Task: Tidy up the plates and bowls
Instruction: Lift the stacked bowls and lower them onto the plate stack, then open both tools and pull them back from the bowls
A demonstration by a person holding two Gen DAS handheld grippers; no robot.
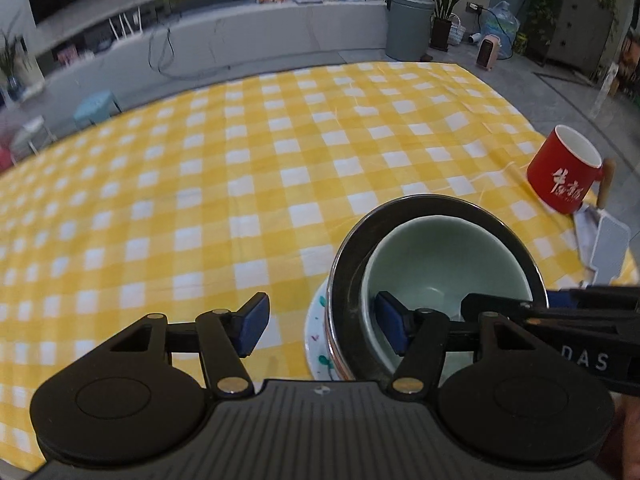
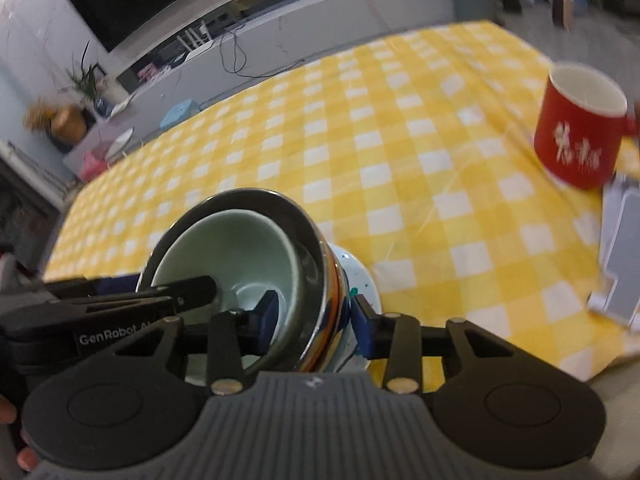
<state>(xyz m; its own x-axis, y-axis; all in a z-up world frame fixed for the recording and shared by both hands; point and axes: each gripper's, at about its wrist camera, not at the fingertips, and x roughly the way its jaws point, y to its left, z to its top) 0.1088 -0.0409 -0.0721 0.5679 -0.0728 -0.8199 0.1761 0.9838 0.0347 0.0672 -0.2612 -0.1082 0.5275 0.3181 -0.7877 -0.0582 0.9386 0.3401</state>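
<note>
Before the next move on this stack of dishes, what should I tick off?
1. Green bowl nested in steel bowl: ok.
2. Steel bowl seated on speckled plate: ok.
3. Left gripper gripping: not ok; jaws wide, one finger inside the green bowl, one outside the stack.
4. Right gripper gripping both bowl walls: cannot tell; it straddles them, but contact is blurred.
5. Red mug apart from the stack: ok.
</note>
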